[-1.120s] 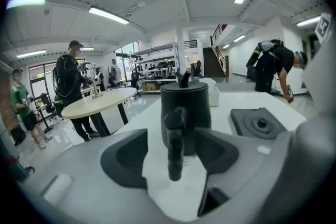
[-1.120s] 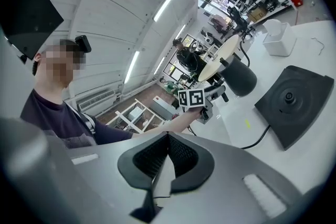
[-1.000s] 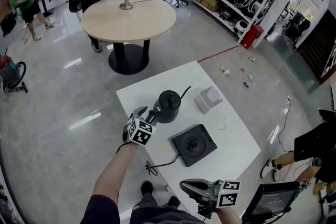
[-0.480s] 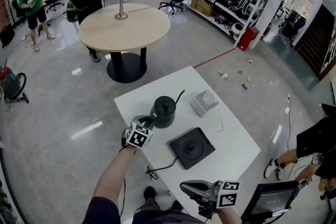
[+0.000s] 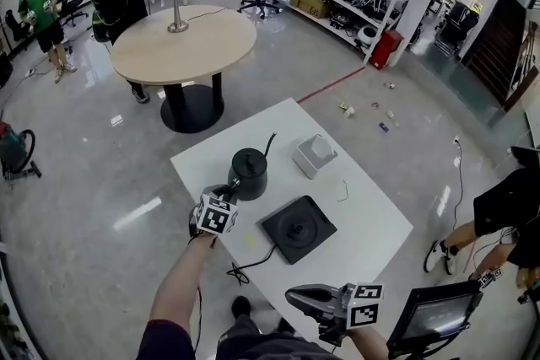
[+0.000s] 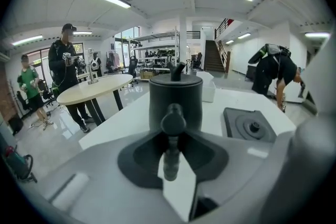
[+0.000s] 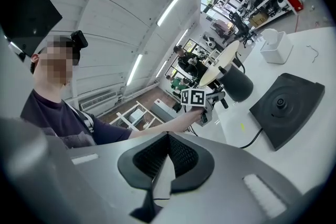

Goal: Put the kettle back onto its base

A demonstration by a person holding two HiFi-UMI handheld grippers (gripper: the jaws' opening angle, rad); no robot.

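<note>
The black kettle (image 5: 250, 170) stands on the white table (image 5: 371, 219), left of its square black base (image 5: 297, 228). My left gripper (image 5: 226, 191) reaches in from the table's near left side. Its jaws have just been closing and now press on the kettle's black handle (image 6: 172, 124), with the kettle body (image 6: 176, 97) straight ahead and the base (image 6: 252, 126) to the right. My right gripper (image 5: 297, 298) hovers off the table's near edge, shut with nothing in it (image 7: 164, 174). From there I see the base (image 7: 286, 106), the kettle (image 7: 237, 84) and the left gripper (image 7: 203, 106).
A white box (image 5: 315, 153) sits behind the base, whose black cord (image 5: 245, 265) trails off the near edge. A black screen (image 5: 434, 319) stands at the bottom right. A round table (image 5: 181, 46) with people beside it is further back. A person (image 5: 506, 211) bends down at the right.
The left gripper's jaws stood open by the kettle's handle and have closed on it. The kettle still stands in the same spot on the table. The right gripper has stayed put.
</note>
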